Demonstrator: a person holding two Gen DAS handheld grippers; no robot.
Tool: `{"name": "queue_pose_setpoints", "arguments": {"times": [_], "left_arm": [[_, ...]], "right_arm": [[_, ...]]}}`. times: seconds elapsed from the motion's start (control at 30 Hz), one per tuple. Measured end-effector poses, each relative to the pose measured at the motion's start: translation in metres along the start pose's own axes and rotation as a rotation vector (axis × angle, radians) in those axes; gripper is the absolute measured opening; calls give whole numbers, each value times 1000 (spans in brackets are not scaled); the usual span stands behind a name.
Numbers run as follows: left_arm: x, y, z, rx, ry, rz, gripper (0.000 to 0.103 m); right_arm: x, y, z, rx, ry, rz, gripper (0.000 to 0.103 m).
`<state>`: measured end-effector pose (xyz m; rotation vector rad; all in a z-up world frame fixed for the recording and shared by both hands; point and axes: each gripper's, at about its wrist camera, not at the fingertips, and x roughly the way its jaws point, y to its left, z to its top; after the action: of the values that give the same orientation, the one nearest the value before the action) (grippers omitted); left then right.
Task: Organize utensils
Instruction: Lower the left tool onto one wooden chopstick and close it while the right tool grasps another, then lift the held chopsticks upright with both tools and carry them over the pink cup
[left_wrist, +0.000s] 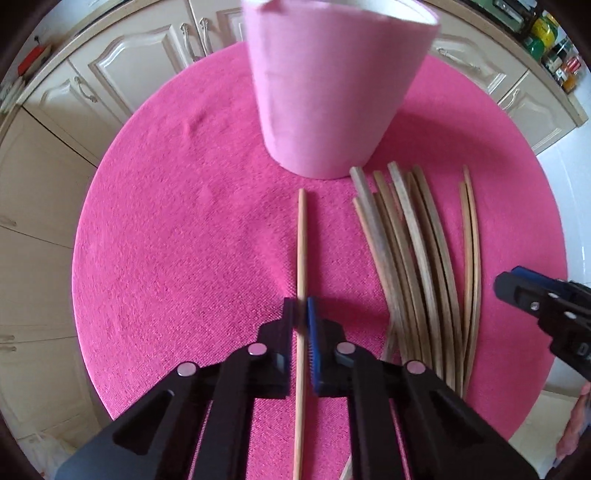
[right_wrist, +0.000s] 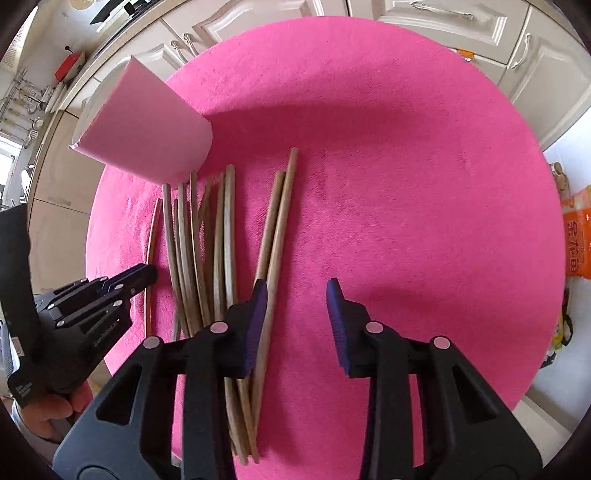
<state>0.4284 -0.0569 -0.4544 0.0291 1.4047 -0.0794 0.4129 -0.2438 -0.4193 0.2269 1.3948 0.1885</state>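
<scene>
Gripping a single pale chopstick between the fingers of our left gripper, we have it pinched near its lower half while it lies flat on the pink-covered round desk, apart from the main bundle of chopsticks and pointing toward the pink cup that stands at the far side. Our right gripper hangs over the rightmost pair of chopsticks with its fingers apart; the left finger sits on or just above that pair, and nothing is caught between the pads, so that grip is not yet made. Since we hold the single stick well off its middle, we judge it may pivot and droop on lifting, and the tip could strike the cup's wall rather than clear its rim. On the right, closing from this offset could push the pair sideways into the bundle, or catch only one stick and leave its partner behind. The soft cloth may also snag a dragged tip.
</scene>
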Motion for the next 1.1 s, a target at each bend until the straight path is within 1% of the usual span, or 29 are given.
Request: {"name": "queue_pose_setpoints", "arguments": {"times": [0.13, 0.17, 0.23, 0.37, 0.43, 0.57, 0.63, 0.67, 0.7, 0.73, 0.77, 0.83, 0.87, 0.97, 1.1], "left_arm": [[-8, 2, -1, -8, -29, -29, 7], [-10, 4, 0, -7, -37, -34, 6], [-15, 6, 1, -6, -58, -24, 6], [-18, 18, -1, -17, -68, -36, 6], [-23, 23, 0, -24, -76, -40, 6], [-32, 35, -2, -45, -98, -57, 6], [-42, 50, -9, -52, -117, -61, 6], [-46, 51, -8, -56, -127, -66, 6], [-50, 51, -9, -59, -138, -71, 6], [-56, 52, -8, -63, -154, -78, 6], [-61, 54, -8, -65, -166, -81, 6], [-73, 55, -9, -65, -203, -88, 6], [-79, 59, -9, -67, -218, -93, 6], [-98, 61, -10, -73, -280, -122, 6], [-122, 61, -5, -78, -357, -153, 6]], "right_arm": [[10, 8, 0, -3, 16, -54, 30], [12, 10, 0, -8, 21, -75, 29], [13, 13, 1, -12, 17, -91, 29], [17, 19, 2, -17, 26, -114, 29], [20, 29, 6, -24, 32, -133, 29], [28, 43, 10, -79, 49, -208, 29], [29, 48, 10, -106, 48, -236, 28], [30, 48, 10, -112, 44, -241, 25], [30, 49, 11, -110, 43, -242, 20], [29, 48, 10, -100, 41, -235, 16], [27, 41, 10, -76, 39, -209, 11], [23, 30, 9, -40, 35, -166, 9], [20, 25, 8, -34, 26, -158, 6], [2, 14, 8, -4, -29, -110, 6], [-19, 7, 8, 5, -101, -65, 6]]}}
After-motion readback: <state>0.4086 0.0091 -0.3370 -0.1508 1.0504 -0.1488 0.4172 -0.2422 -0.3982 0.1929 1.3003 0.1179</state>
